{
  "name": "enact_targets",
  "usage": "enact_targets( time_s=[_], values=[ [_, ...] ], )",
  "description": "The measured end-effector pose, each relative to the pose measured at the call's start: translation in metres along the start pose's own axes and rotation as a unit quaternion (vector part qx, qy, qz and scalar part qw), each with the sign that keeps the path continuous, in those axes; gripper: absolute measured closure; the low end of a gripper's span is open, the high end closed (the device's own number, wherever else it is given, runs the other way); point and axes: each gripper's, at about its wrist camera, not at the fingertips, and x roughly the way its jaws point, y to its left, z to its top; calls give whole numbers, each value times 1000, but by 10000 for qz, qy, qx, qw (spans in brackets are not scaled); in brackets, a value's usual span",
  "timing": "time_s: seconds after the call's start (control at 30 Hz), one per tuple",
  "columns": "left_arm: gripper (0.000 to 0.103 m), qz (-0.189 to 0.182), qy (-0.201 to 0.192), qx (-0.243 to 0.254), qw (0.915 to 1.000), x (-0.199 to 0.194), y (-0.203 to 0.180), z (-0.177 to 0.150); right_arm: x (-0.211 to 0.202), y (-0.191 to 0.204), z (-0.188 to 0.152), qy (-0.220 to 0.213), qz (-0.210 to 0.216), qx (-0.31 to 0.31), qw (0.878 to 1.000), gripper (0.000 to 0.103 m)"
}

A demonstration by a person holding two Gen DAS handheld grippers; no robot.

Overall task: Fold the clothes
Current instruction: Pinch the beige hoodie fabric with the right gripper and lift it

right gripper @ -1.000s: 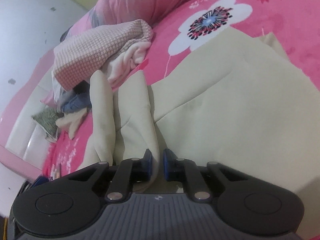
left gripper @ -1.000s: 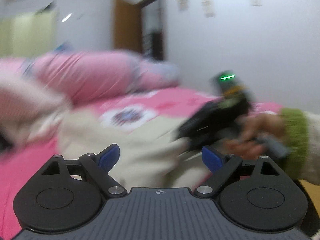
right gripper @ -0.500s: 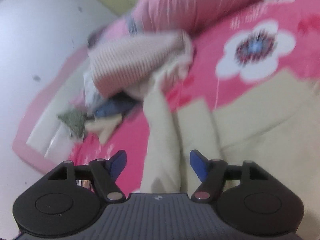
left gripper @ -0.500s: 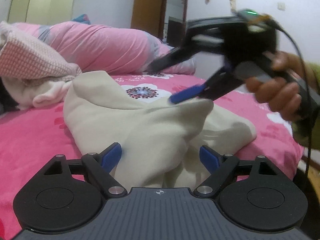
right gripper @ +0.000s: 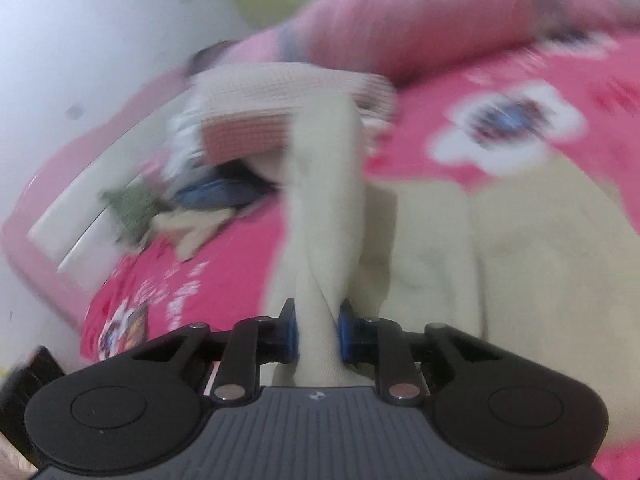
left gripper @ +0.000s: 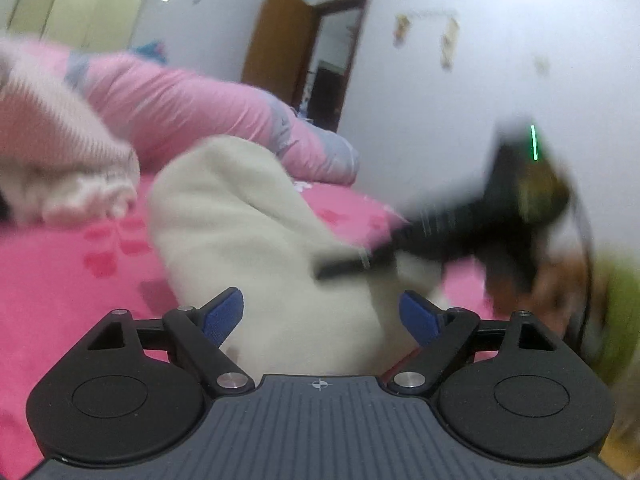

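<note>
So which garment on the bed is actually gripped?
The cream garment: the right gripper pinches its fold. The checked pink one lies untouched behind.

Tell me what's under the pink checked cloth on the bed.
Under the pink checked cloth lie something pale and fluffy, a dark blue garment and a green piece. What is deeper in the heap is covered.

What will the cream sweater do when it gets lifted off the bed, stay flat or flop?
It will probably flop: the cream sweater already bunches into a soft strip where the right gripper pinches it. The rest likely trails behind, since it drapes in folds over the pink bed. It looks thick, so maybe a bit heavy.
</note>
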Motion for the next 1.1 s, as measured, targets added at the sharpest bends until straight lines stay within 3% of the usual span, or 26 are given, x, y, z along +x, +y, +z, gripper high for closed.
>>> enact_targets(
  time_s=[0.07, 0.2, 0.3, 0.4, 0.57, 0.73, 0.8, 0.97, 1.1],
  values=[
    [17, 115, 103, -179, 9997, 9, 5, 3, -6, -23, -8, -65, -73, 383, 9992, 82],
    [17, 708, 353, -22, 9969, 36, 6, 7, -27, -23, -11, -477, 23, 200, 9987, 82],
    [17, 755, 724, -21, 9945, 57, 5, 6, -30, -36, -17, -556, -57, 262, 9981, 82],
    [16, 784, 990, -48, 9920, 70, 1, -1, -24, -70, -28, -415, -15, 993, 9942, 82],
    [12, 868, 1118, -2, 9899, 77, -6, -2, -45, -66, -26, -591, 17, 762, 9953, 77],
    [12, 928, 1154, -275, 9886, 77, -2, -6, -78, -87, -15, -1194, -152, 1087, 9868, 41],
    [12, 932, 1154, -564, 9873, 78, 2, -8, -76, -93, -12, -1080, -316, 1185, 9866, 35],
    [8, 911, 1157, -1161, 9822, 81, 12, -11, -54, -84, -14, -592, -378, 952, 9930, 35],
    [8, 924, 1134, -1243, 9814, 80, 13, -12, -50, -75, -17, -418, -334, 808, 9953, 34]
  ],
)
